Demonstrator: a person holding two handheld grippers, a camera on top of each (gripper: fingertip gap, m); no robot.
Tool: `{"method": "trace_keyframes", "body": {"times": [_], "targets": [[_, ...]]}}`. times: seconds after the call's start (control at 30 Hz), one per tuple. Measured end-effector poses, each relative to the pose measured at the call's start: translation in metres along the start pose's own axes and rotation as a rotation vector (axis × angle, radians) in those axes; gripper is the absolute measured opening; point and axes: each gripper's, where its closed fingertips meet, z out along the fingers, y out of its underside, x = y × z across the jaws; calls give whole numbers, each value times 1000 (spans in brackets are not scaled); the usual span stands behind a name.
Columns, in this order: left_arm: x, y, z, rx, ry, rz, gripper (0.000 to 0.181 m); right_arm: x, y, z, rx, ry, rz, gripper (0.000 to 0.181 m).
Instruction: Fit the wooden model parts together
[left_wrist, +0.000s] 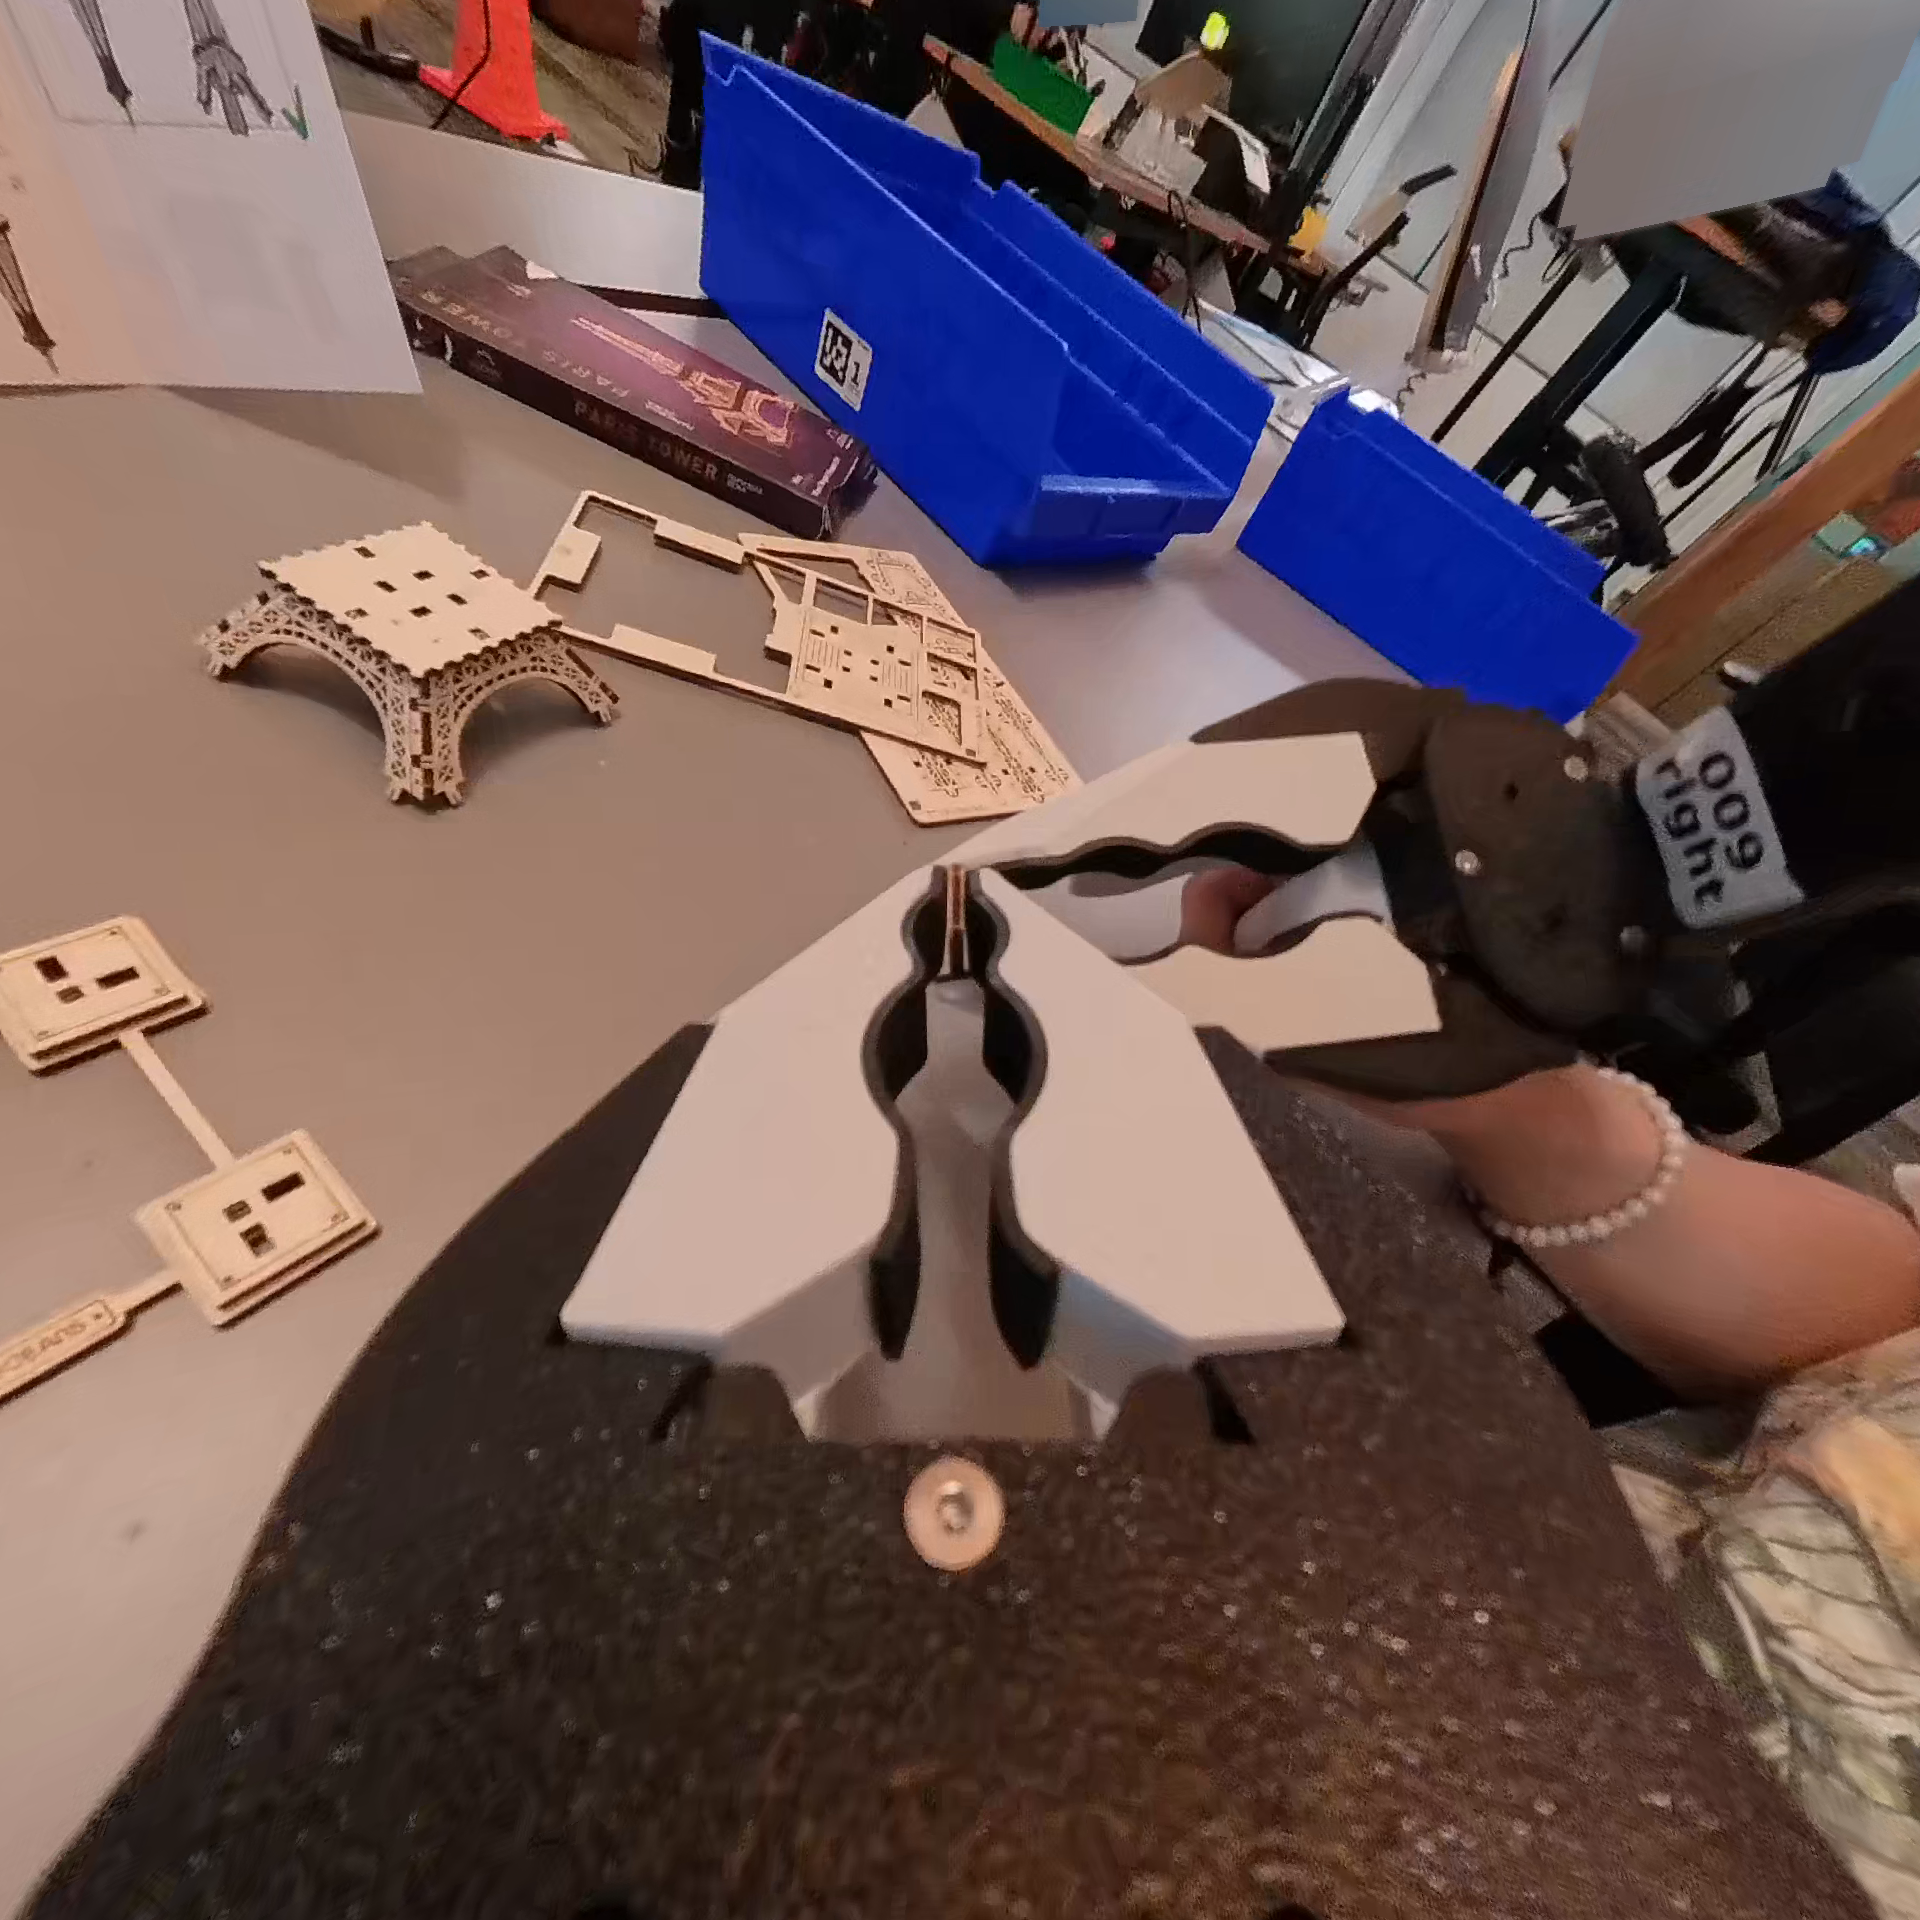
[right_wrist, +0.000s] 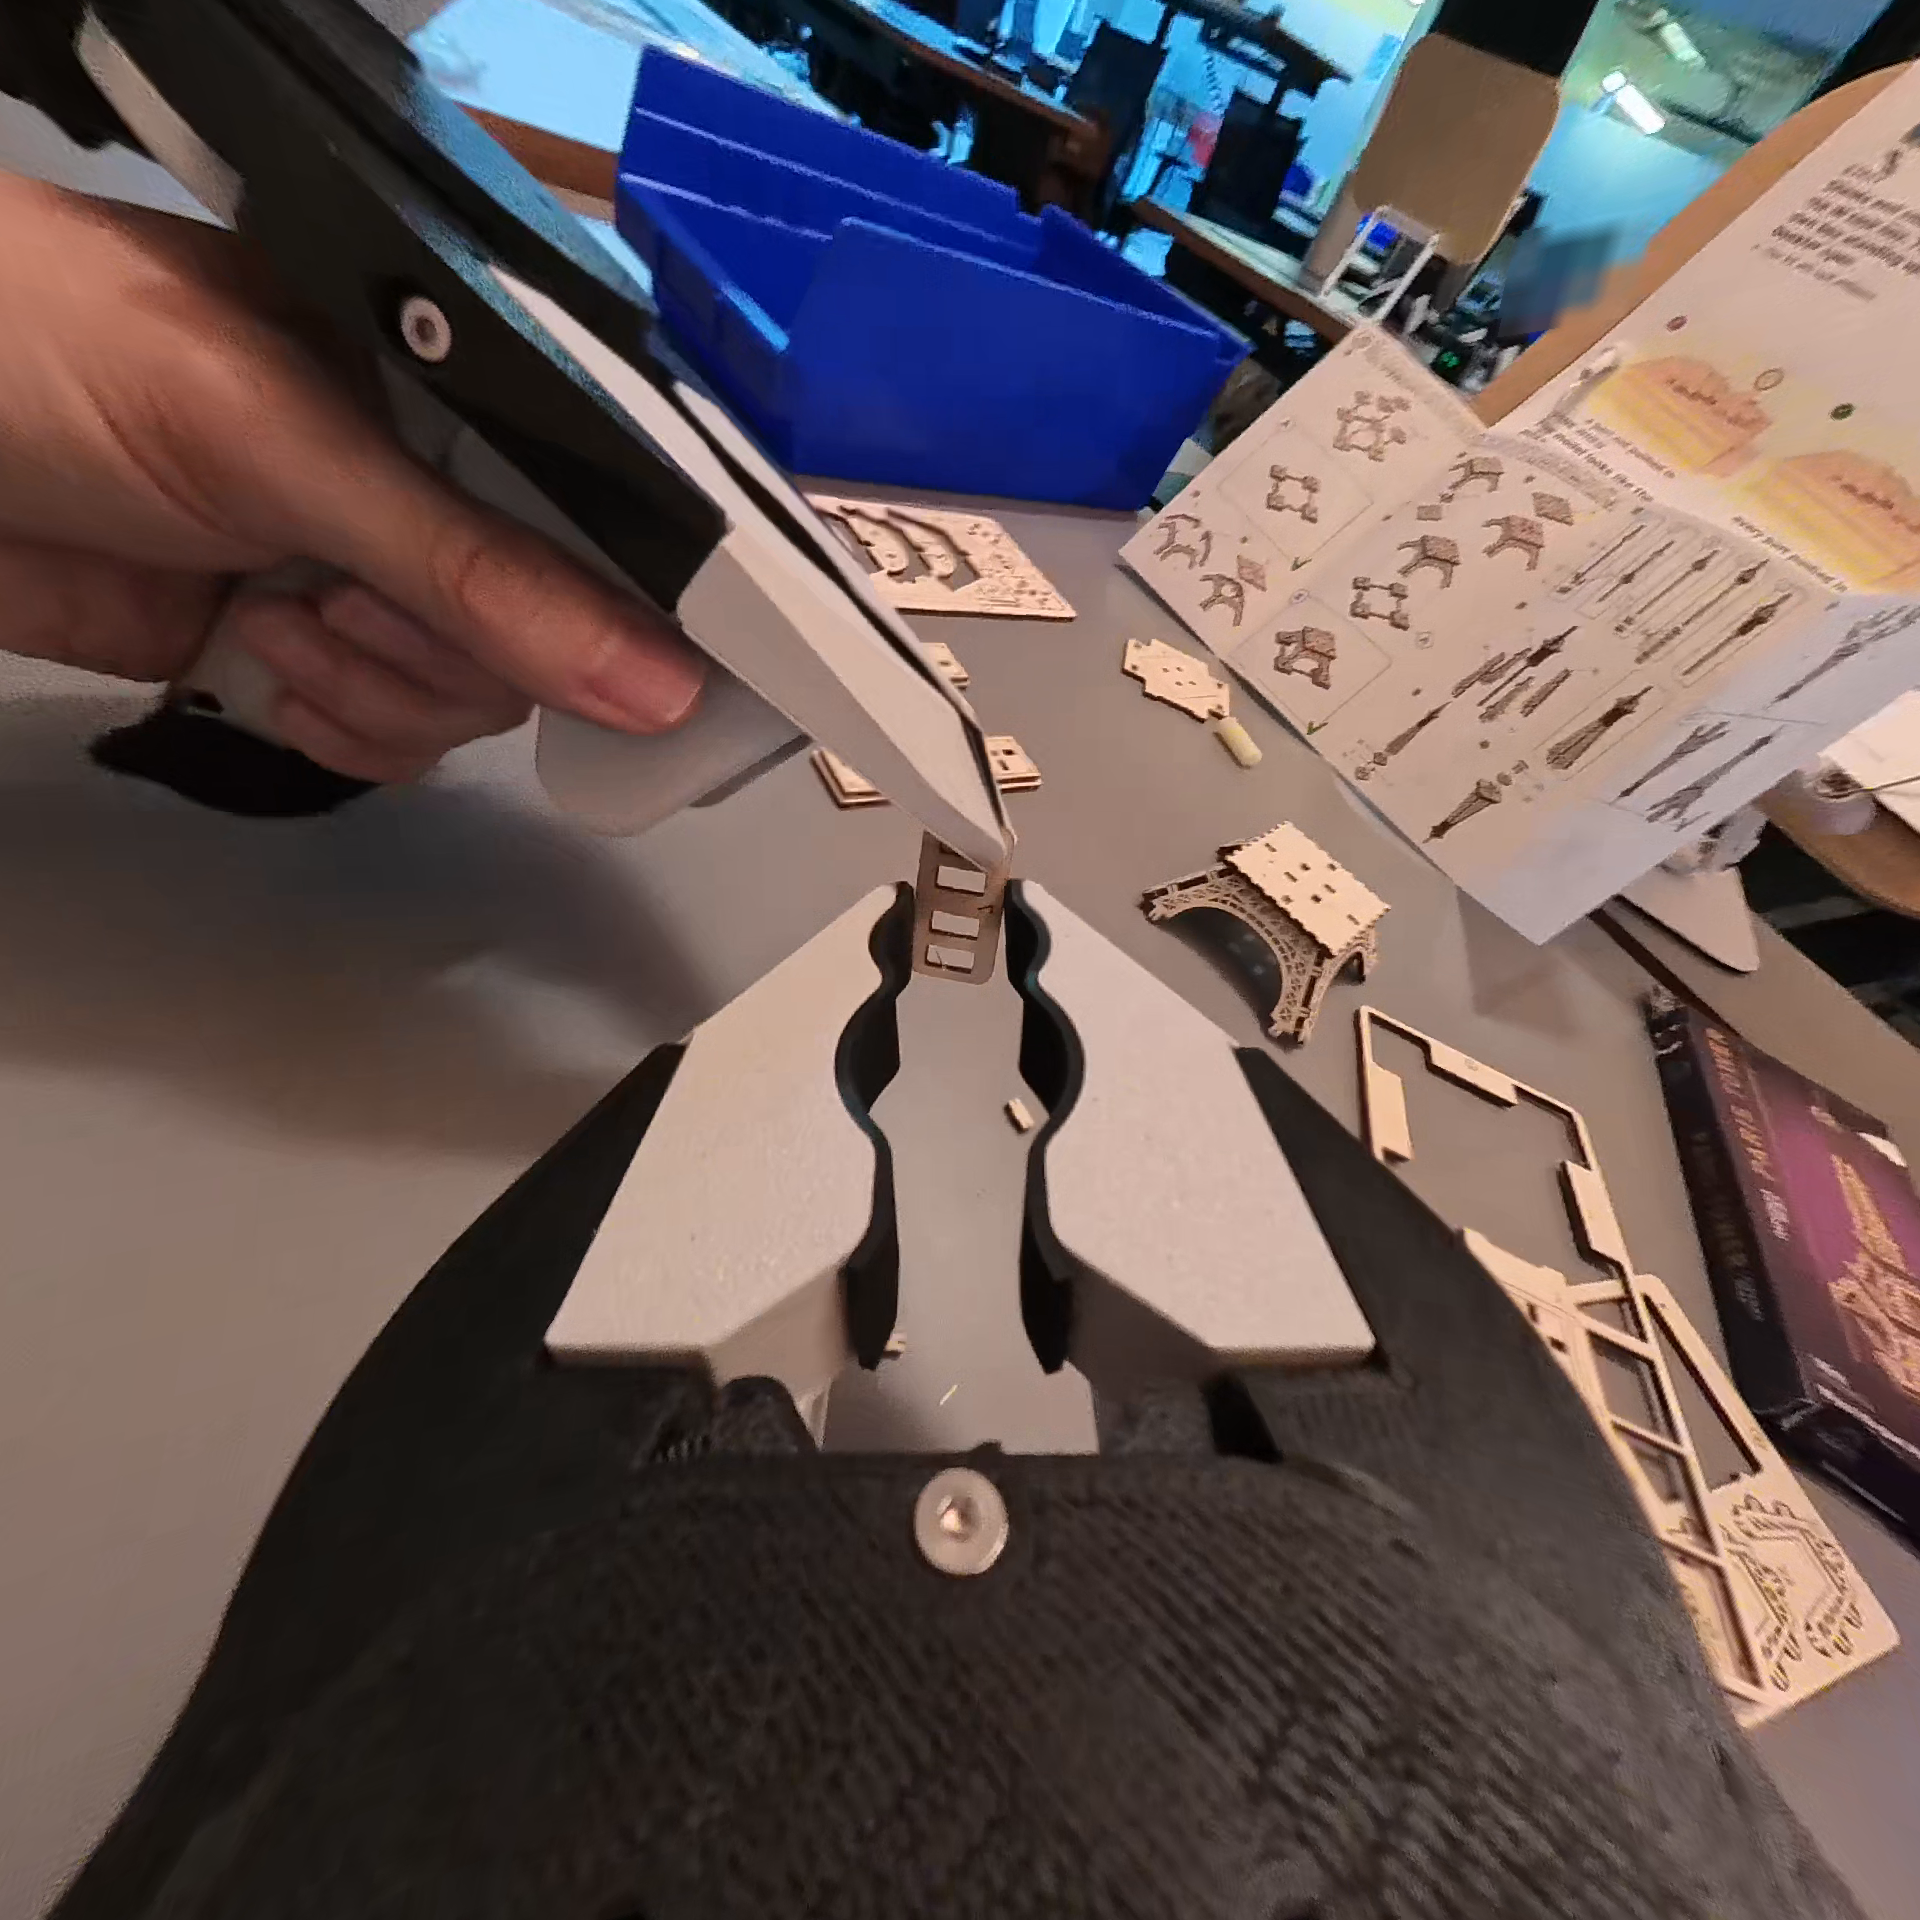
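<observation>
Left gripper is clenched on a thin wooden strip, a laser-cut ply piece with three rectangular slots, held edge-on above the tabletop. Right gripper straddles the same strip from the side; jaws look close to it but not clearly pinching, so I can't tell.

To do this well, my read: keep the left grip near the strip's end, align the mating part square to a slot, then press straight. Thin ply will likely snap if twisted.

Left to right on the matte grey tabletop: stacked slotted plates joined by sprues, lattice tower base with arched legs and scalloped deck, punched-out flat sheets, glossy dark box, blue plastic bins. Printed instruction sheet stands propped.
</observation>
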Motion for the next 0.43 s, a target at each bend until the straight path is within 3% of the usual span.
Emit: {"method": "trace_keyframes", "body": {"times": [0.03,0.1,0.13,0.23,0.43], "targets": [[0,-2,1,10,3,-13,0,2,-1,0,12,27,-5,16],[4,-5,3,41,37,-79,0,8,-2,1,32,77,1,33],[5,-8,4,69,58,-124,0,9,0,1,24,88,4,33],[9,-8,7,103,122,-221,0,11,1,-2,29,92,-5,15],[-1,6,12,44,59,-169,1,8,18,3,-84,81,-78,15]]}}
